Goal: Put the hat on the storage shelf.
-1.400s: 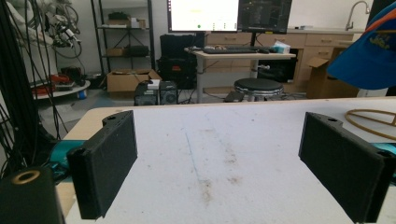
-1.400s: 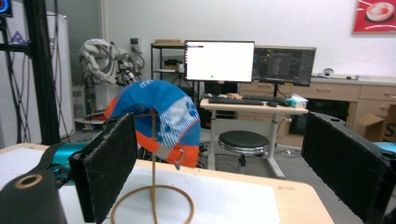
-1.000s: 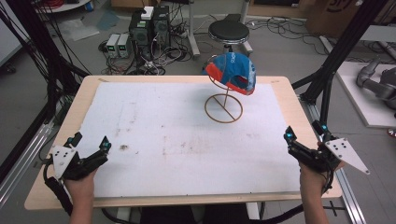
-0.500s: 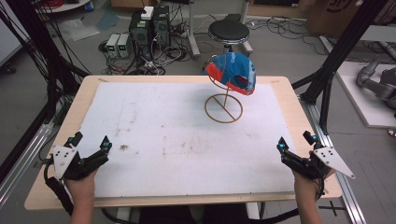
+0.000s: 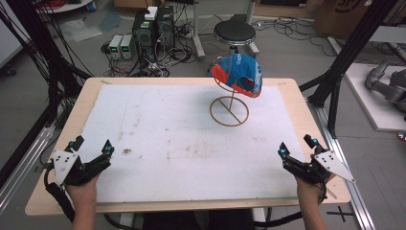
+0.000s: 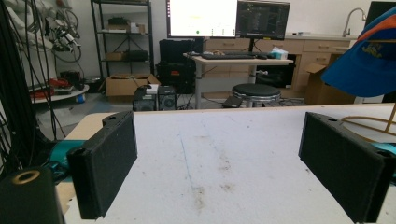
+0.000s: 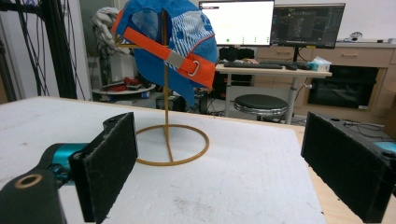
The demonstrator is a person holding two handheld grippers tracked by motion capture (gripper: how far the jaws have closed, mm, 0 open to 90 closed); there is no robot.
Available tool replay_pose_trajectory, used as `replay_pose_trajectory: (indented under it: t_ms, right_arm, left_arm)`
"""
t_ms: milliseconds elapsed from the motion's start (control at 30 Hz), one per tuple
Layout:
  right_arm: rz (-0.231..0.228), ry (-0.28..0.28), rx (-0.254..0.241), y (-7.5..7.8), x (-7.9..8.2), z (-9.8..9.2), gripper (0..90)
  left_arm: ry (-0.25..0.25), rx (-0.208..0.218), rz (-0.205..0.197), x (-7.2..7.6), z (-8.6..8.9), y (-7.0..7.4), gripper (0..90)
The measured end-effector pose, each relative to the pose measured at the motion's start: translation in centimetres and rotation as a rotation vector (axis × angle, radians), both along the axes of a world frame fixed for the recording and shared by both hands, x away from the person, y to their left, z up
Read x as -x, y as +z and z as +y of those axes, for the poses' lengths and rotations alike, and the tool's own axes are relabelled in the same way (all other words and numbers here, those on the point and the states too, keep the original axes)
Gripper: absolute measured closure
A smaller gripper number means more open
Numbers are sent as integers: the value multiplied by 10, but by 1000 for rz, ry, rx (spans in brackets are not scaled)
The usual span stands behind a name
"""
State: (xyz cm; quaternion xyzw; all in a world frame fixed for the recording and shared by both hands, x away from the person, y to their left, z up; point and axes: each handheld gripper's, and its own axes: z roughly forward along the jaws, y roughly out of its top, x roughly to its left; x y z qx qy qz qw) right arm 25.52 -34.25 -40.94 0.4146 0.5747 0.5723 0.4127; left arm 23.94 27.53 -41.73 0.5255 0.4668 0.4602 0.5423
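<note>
High view looks down on a wooden table (image 5: 297, 100) covered by a white mat (image 5: 182, 134) that is scuffed with faint brown marks near its middle. On the far right part of the mat stands a thin gold stand (image 5: 231, 111) with a round ring base, and a blue and orange cap (image 5: 238, 74) hangs on its top. Beyond the table, on the grey floor, sit a black round stool (image 5: 233, 32), a cluster of computer boxes (image 5: 152, 24) and tangled cables. Black frame posts rise at both sides of the table.

Left gripper (image 5: 92, 152) rests at the near left corner of the table, held in a hand (image 5: 84, 188) coming up from the near edge, its jaws spread wide with nothing between them. Right gripper (image 5: 297, 146) sits at the near right corner in the other hand (image 5: 310, 191), its jaws likewise parted and empty, pointing toward the far left.

Left gripper view shows two monitors (image 6: 229, 18) on a desk across the room, shelves at the left, and the cap's brim at the right edge. Right gripper view faces the stand directly, the cap's orange strap and metal buckle turned toward the camera.
</note>
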Motion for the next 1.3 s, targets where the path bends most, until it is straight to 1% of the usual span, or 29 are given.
replay_pose_trajectory:
  t_ms: [33,233,300,333,533,567,667,867,1033,1233,1300]
  right_arm:
    - [1,1,-9,0,0,0,107]
    - [-10,-6,-21,2,3,-4,107]
    - [-5,-5,-39,2,4,-5,107]
    - [-14,-9,-38,2,4,-6,107]
    - [-17,-8,-44,2,5,-8,107]
    - [-23,-9,-41,2,5,-8,107]
    - [-19,-7,-42,2,5,-8,107]
    - [-37,-9,-30,3,6,-9,107]
    - [-29,-6,-40,3,6,-9,107]
    - [-35,-4,-29,3,6,-9,107]
    - [-32,-5,-41,4,7,-8,107]
  left_arm:
    - [-2,0,0,0,0,0,118]
    - [-5,1,-5,2,-1,1,118]
    - [-5,3,-8,3,-1,2,118]
    - [-6,1,-8,3,-1,2,118]
    - [-9,0,-11,3,-2,2,118]
    - [-9,0,-11,3,-2,2,118]
    - [-7,1,-9,3,-1,2,118]
    - [-9,1,-11,3,-1,2,118]
    - [-8,0,-13,3,-1,2,118]
    - [-8,-1,-12,3,-2,2,118]
    - [-9,-6,-7,3,-2,2,118]
